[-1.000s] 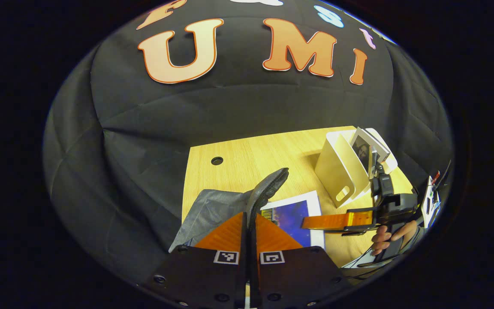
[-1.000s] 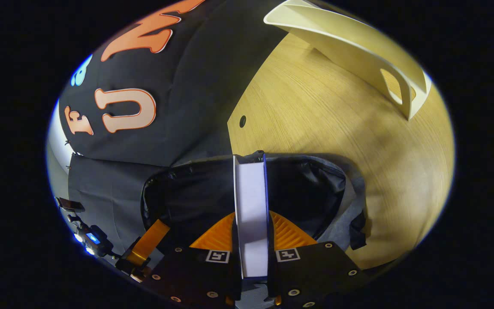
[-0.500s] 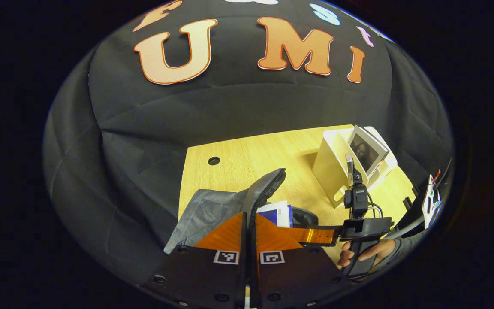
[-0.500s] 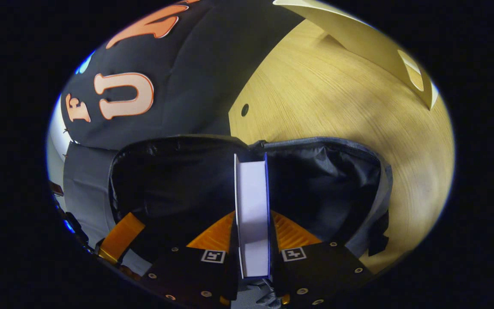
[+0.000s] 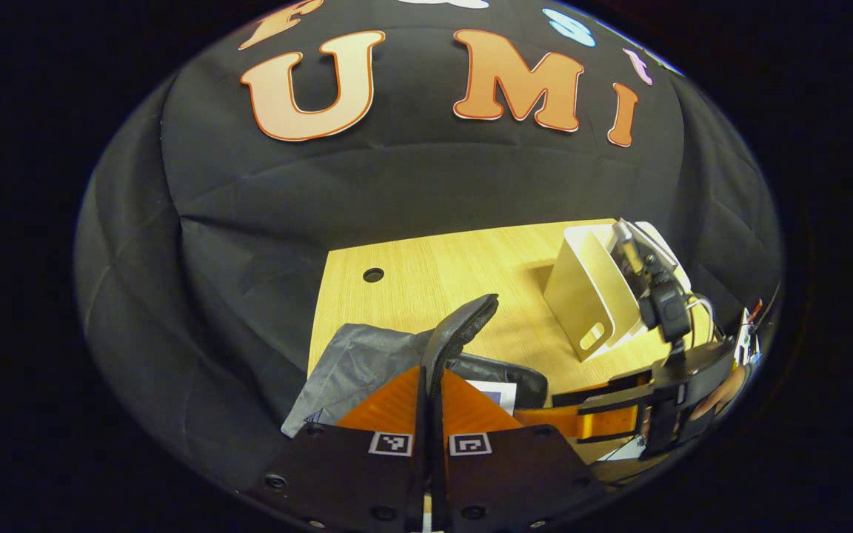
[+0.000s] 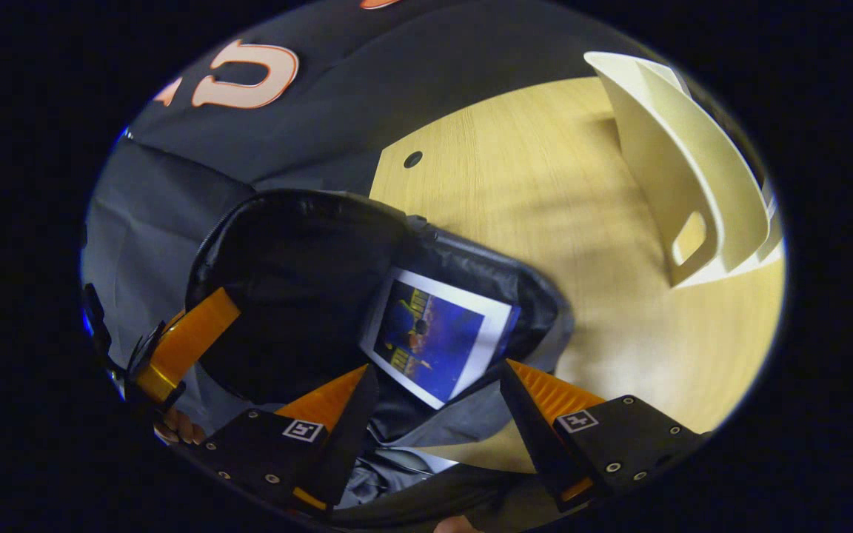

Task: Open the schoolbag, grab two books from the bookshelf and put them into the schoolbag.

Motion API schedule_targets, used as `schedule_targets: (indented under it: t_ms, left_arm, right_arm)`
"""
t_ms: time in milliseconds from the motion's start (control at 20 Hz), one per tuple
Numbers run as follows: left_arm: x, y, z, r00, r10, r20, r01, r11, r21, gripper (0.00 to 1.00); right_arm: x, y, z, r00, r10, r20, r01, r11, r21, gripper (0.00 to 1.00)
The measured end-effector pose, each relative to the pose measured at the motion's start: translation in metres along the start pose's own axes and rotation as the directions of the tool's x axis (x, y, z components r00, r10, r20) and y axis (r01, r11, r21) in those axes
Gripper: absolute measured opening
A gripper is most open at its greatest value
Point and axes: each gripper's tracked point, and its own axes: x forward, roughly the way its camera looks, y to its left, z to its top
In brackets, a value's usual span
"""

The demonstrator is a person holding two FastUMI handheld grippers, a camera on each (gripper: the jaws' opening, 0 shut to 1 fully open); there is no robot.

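Your left gripper (image 5: 430,370) is pinched on the schoolbag's flap (image 5: 460,326) (keeping the mouth wide), so the blue-covered book (image 6: 437,337) lies inside; your right gripper (image 6: 434,396) hangs with fingers apart above it.

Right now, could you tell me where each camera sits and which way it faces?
Left gripper view: rides on the left gripper, looking across the wooden table at the booth wall; its own fingers pinch the schoolbag flap; the right gripper shows farther right.
Right gripper view: rides on the right gripper, looking down into the open schoolbag at the blue-covered book; its own fingers stand apart; the left gripper shows at lower left.
Both share the table, schoolbag, book and cream bookshelf.
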Motion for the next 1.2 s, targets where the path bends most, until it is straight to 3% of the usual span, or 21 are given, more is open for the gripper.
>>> schedule_targets:
  t_ms: [150, 700, 1200]
  left_arm:
    - [0.004, 0.003, -0.002, 1.0, 0.009, 0.005, -0.009, 1.0, 0.009, 0.04]
    - [0.021, -0.009, -0.02, 1.0, -0.006, -0.014, 0.005, 0.999, -0.053, 0.04]
    - [0.021, -0.009, -0.027, 0.998, 0.035, -0.045, -0.039, 0.996, -0.081, 0.04]
  right_arm:
    - [-0.028, -0.023, 0.006, 0.997, -0.074, 0.0, 0.074, 0.995, -0.065, 0.99]
    - [-0.134, -0.08, 0.065, 0.98, -0.187, 0.069, 0.195, 0.972, -0.131, 0.98]
    - [-0.224, -0.152, 0.167, 0.924, -0.351, 0.151, 0.373, 0.913, -0.162, 0.99]
